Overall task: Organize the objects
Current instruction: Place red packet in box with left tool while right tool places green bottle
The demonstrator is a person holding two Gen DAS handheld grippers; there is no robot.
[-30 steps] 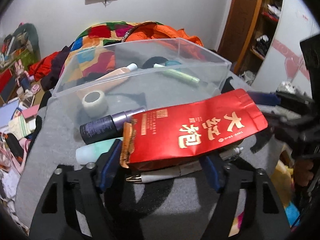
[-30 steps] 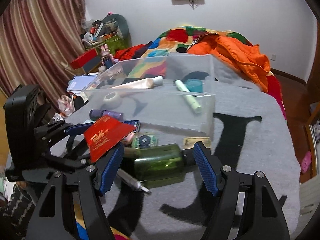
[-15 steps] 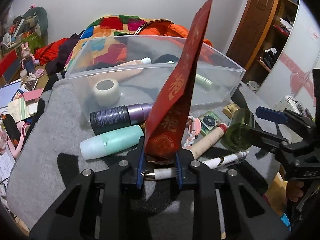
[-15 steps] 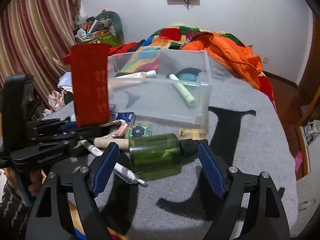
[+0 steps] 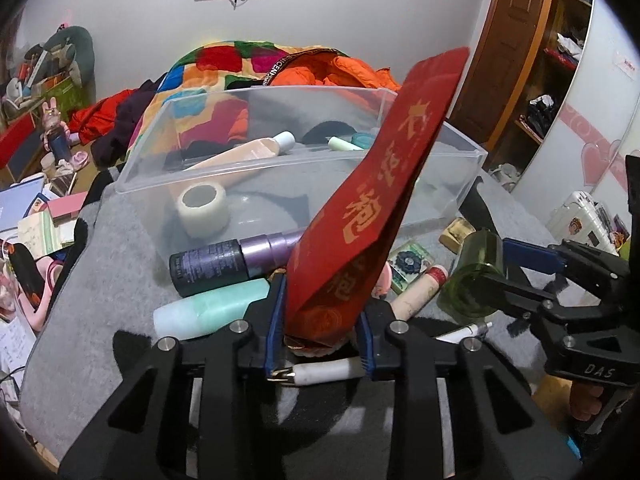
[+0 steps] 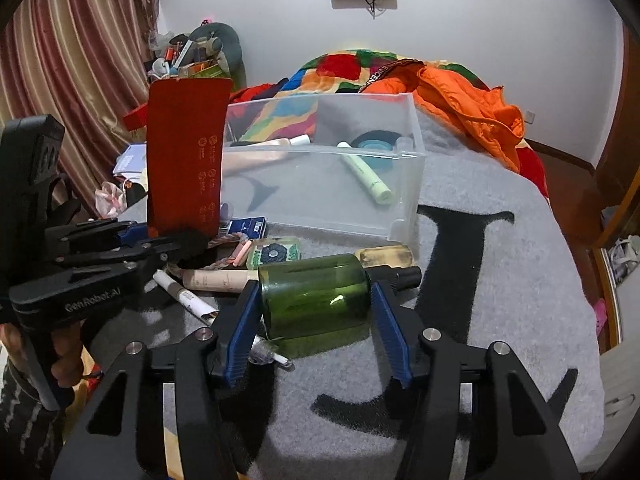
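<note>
A red pouch (image 5: 376, 200) stands up between the blue pads of the left gripper (image 5: 322, 344), which grips its bottom edge while its jaws ease slightly apart. The right gripper (image 6: 316, 332) is closing on a green bottle (image 6: 314, 294) lying on the grey blanket (image 6: 500, 280). Beyond both sits a clear plastic bin (image 6: 404, 184).

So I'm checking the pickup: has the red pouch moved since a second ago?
Yes. The red pouch lay flat before the clear bin; now it stands upright in the left gripper, above the bin's rim.
</note>
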